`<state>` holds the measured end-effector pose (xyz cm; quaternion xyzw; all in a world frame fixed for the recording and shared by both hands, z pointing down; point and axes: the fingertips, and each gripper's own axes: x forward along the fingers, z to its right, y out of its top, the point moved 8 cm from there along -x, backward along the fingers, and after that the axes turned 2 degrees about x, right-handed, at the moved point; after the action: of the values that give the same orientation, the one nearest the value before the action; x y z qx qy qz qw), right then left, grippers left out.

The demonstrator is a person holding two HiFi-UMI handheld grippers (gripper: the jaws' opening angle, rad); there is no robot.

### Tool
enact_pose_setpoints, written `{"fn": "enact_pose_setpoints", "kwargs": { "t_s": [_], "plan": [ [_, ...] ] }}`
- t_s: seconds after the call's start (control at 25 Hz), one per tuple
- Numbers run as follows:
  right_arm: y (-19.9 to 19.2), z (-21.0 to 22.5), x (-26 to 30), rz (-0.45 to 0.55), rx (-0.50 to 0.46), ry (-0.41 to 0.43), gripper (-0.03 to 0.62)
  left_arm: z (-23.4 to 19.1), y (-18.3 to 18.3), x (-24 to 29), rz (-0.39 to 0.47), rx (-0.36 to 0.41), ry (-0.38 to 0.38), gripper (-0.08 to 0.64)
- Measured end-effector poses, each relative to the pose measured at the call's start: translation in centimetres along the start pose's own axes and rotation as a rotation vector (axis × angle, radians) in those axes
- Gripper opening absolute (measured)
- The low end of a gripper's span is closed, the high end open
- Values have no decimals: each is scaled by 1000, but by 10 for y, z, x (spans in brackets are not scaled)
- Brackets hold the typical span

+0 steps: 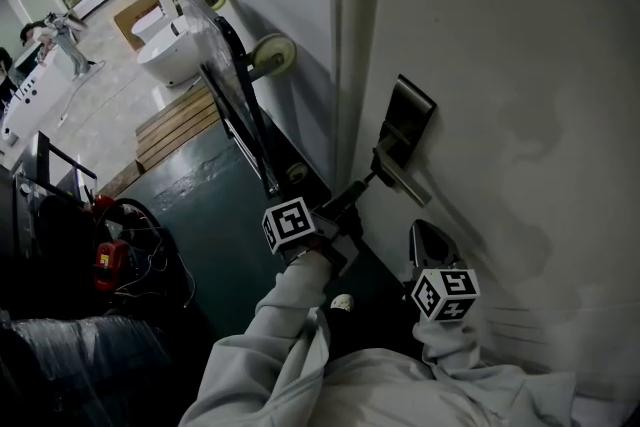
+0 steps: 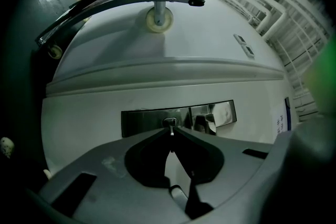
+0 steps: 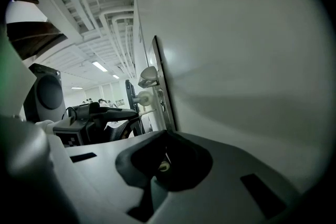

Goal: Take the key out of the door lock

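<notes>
A white door (image 1: 500, 65) carries a dark metal lock plate (image 1: 408, 115) with a lever handle (image 1: 402, 177). In the left gripper view the small metal key (image 2: 170, 127) sticks out of the plate (image 2: 147, 122), just left of the handle (image 2: 206, 122). My left gripper (image 2: 171, 132) is shut on the key, its tips right at the plate; in the head view the left gripper (image 1: 356, 189) reaches toward the lock from below left. My right gripper (image 1: 428, 237) is shut and holds nothing, close to the door face below the handle.
A trolley with cream wheels (image 1: 272, 52) and a dark frame stands along the wall left of the door. Wooden pallets (image 1: 175, 125) and a white tub (image 1: 172, 55) lie further back. A red tool (image 1: 108, 263) and cables sit on the dark floor at left.
</notes>
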<state>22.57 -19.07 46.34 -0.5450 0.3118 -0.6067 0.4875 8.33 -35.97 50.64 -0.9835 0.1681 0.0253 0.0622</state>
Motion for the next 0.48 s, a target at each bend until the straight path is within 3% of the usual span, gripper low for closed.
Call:
{"fn": "enact_pose_setpoints", "kwargs": {
  "t_s": [0.48],
  "plan": [
    [-4, -6, -16, 10, -12, 29, 52, 12, 1, -31, 62, 79, 9, 26]
  ]
}}
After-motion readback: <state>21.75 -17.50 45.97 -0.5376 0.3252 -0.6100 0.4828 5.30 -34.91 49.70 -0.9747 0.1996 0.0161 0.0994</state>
